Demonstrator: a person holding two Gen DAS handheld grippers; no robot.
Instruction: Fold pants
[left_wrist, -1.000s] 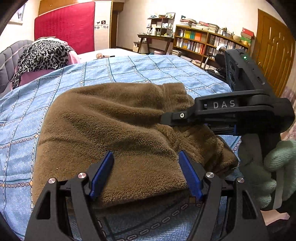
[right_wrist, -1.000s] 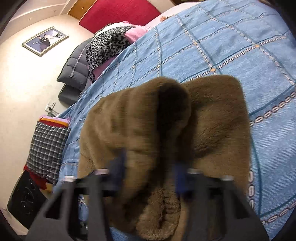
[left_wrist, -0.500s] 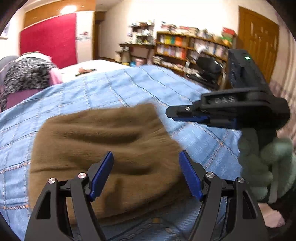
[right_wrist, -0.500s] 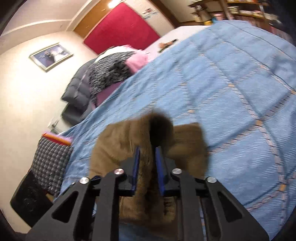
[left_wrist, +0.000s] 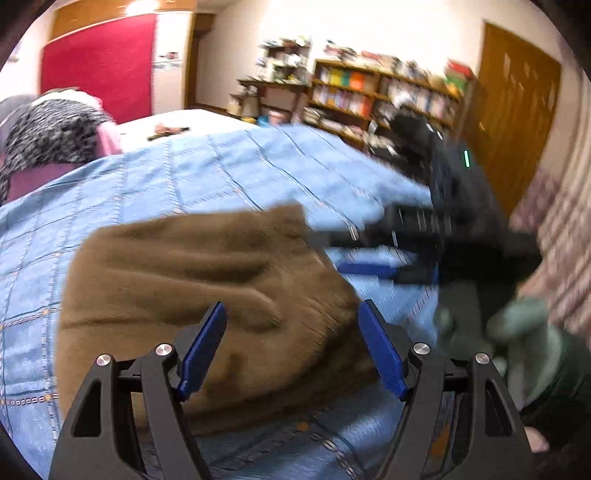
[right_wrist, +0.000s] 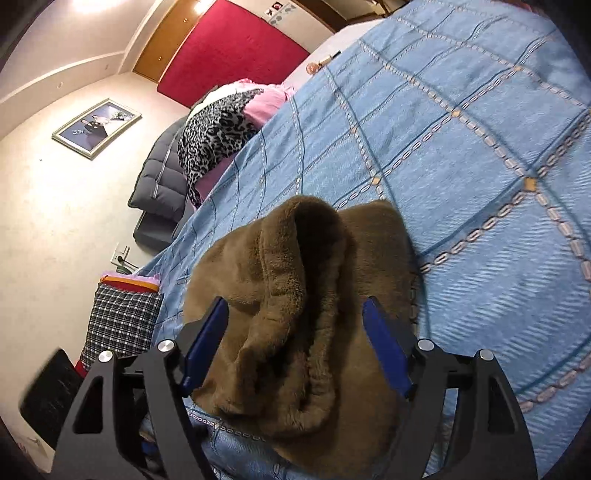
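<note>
Centrally, the folded brown pants (left_wrist: 207, 295) are lying near the bed's (left_wrist: 229, 173) front edge, long axis seemingly running across both views. Left gripper (left_wrist: 291, 343) is hovering over them, fingers apart. Right gripper (right_wrist: 295, 343), likewise spread and empty, is straddling the bundle's raised, open-ended fold, apparently nearer.

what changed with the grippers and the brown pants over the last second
The right gripper, pinched shut on a raised fold of the brown pants half a second ago, has opened and let go; the fold now stands loose between its spread fingers. The left gripper stayed open over the pants, gripping nothing. The pants remain folded on the blue bedspread.
</note>
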